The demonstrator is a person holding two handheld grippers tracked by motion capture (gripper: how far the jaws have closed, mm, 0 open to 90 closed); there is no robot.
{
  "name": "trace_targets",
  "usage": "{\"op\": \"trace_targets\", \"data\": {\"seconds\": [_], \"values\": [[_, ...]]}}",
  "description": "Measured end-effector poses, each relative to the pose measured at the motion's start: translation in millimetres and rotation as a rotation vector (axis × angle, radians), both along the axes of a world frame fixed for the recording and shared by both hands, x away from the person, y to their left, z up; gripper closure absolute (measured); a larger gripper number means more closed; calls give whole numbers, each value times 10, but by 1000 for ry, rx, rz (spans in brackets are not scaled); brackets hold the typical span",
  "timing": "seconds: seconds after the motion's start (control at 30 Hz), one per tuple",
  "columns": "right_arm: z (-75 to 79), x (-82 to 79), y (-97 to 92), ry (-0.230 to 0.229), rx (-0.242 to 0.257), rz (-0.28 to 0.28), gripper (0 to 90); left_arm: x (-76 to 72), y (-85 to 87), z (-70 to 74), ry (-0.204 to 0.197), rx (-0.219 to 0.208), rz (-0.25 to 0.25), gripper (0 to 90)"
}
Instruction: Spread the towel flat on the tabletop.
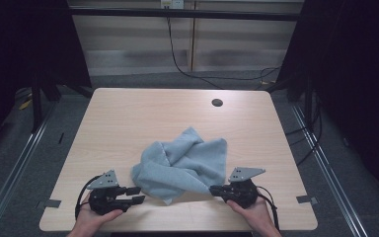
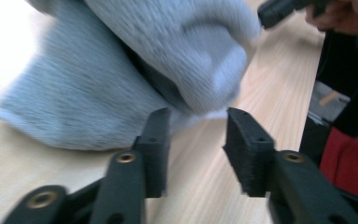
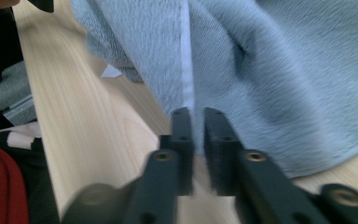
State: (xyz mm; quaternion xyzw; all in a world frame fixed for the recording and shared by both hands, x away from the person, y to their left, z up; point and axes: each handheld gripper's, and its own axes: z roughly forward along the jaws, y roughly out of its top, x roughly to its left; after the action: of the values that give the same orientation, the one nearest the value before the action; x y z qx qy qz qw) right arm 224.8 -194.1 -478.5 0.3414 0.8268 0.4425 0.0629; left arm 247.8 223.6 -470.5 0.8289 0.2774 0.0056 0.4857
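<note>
A crumpled light blue towel (image 1: 182,163) lies on the near half of the wooden table (image 1: 128,113). My left gripper (image 1: 140,194) rests at the towel's lower left, pointing right. In the left gripper view its jaws (image 2: 196,116) stand open with bare wood between them, and the towel (image 2: 121,70) bulges just beyond the tips. My right gripper (image 1: 212,188) points left at the towel's lower right corner. In the right gripper view its jaws (image 3: 195,112) are a narrow slit apart, and the pale hem of the towel (image 3: 270,70) runs down into that slit.
A round cable hole (image 1: 217,102) sits near the table's far edge. Tape marks (image 1: 53,203) lie at the front corners. Dark frame posts and cables stand around the table. The person's hands hold both grippers at the front edge.
</note>
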Motion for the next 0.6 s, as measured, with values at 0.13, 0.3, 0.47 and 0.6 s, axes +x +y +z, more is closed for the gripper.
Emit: {"op": "trace_targets", "data": {"seconds": [0.13, 0.3, 0.47, 0.6], "values": [[91, 114, -38, -39, 11, -48, 633, 211, 11, 107, -20, -38, 55, 501], [92, 445, 97, -43, -8, -53, 526, 476, -104, 280, -51, -60, 80, 446], [35, 773, 321, -28, 1, -41, 479, 693, -249, 530, -104, -66, 82, 414], [-98, 939, 437, 14, -6, -40, 541, 815, -310, 602, -122, -85, 99, 401]]}}
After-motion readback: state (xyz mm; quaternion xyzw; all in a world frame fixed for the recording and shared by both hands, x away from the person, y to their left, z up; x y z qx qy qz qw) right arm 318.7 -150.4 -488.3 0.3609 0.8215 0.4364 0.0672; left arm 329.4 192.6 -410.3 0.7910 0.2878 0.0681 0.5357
